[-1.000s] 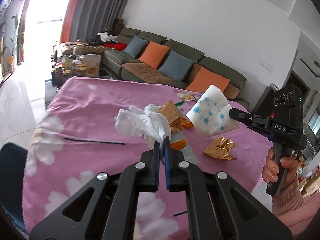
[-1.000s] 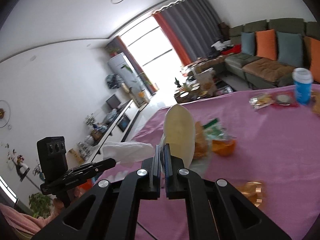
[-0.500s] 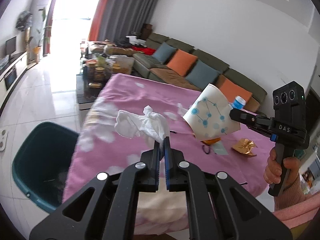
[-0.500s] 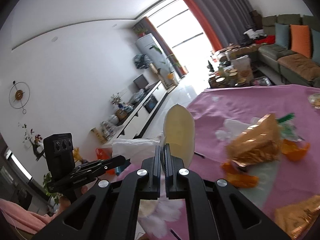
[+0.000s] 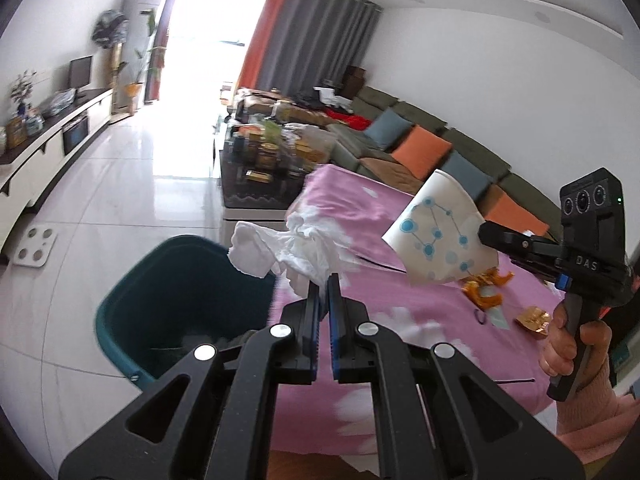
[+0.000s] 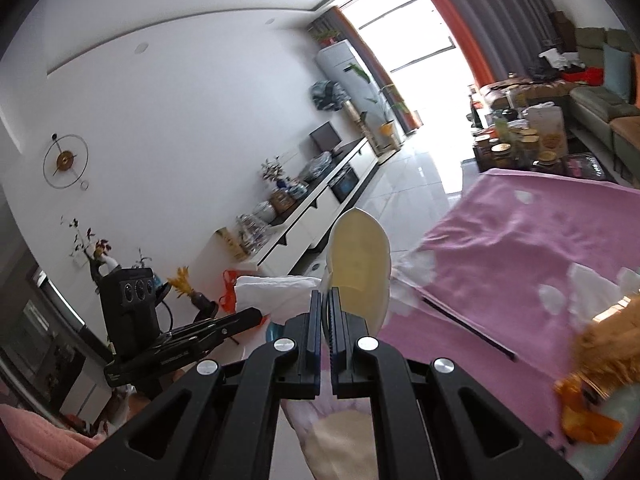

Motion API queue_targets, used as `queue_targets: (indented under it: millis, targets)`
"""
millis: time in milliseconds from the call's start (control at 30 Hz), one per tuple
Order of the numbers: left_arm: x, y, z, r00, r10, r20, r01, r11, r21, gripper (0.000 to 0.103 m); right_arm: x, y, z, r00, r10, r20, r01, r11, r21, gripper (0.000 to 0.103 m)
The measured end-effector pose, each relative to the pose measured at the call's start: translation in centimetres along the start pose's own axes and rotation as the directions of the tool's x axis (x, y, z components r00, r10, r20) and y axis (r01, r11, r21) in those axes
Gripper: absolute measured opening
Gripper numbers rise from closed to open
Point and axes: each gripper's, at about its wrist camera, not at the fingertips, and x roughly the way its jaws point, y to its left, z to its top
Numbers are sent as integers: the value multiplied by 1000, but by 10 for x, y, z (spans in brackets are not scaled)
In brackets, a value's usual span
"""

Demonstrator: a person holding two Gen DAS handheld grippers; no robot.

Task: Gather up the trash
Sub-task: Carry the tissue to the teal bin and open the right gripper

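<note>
The left gripper (image 5: 323, 282) is pinched on a crumpled white tissue (image 5: 288, 250), which hangs out past the worktop (image 5: 360, 216) edge and partly over the green bin (image 5: 176, 300) on the floor below. The right gripper (image 5: 486, 232) is clamped on the rim of a flattened paper cup (image 5: 438, 228) with a blue dot pattern; in its own view the gripper (image 6: 325, 300) shows the cup's (image 6: 360, 256) pale inside rising just past the fingertips, with the tissue (image 6: 276, 292) to the left. The cup sits above the pink cloth, not yet over the bin, so the step in hand looks like carrying both pieces to the bin and dropping them. To do it well, bring each gripper squarely over the bin's opening before spreading the jaws: the tissue is light and will likely drift, so lowering it close to the rim helps, and a small shake may be needed if the paper clings to the pads. The cup should clear the worktop edge fully, or it may bounce off onto the floor. Farther along the worktop lie orange wrappers (image 5: 486, 286) and a gold foil scrap (image 5: 532, 318), with a thin black strip (image 6: 468, 328) on the cloth, so more trash seems left to collect. Beyond are a low table crowded with jars (image 5: 272, 152) and a sofa (image 5: 420, 140).
</note>
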Motion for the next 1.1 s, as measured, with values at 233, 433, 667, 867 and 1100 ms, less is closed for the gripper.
queue_targets:
  millis: [233, 433, 667, 867, 1100]
  targets:
    - [4, 34, -1, 1000, 23, -19, -25, 997, -75, 5, 36, 16, 9, 998, 35, -52, -36, 999, -22, 3]
    - [14, 55, -9, 997, 65, -48, -70, 992, -109, 5, 65, 24, 11, 994, 39, -99, -42, 998, -35, 3]
    - [24, 73, -19, 992, 98, -79, -108, 984, -143, 5, 103, 27, 8, 988, 23, -155, -28, 999, -31, 3]
    - [34, 85, -26, 987, 119, -108, -137, 975, -176, 5, 129, 27, 2, 980, 8, -200, -14, 1000, -25, 3]
    - [49, 91, -29, 980, 144, -139, -169, 967, -189, 5, 153, 29, -4, 968, -16, -251, 9, 1000, -28, 3]
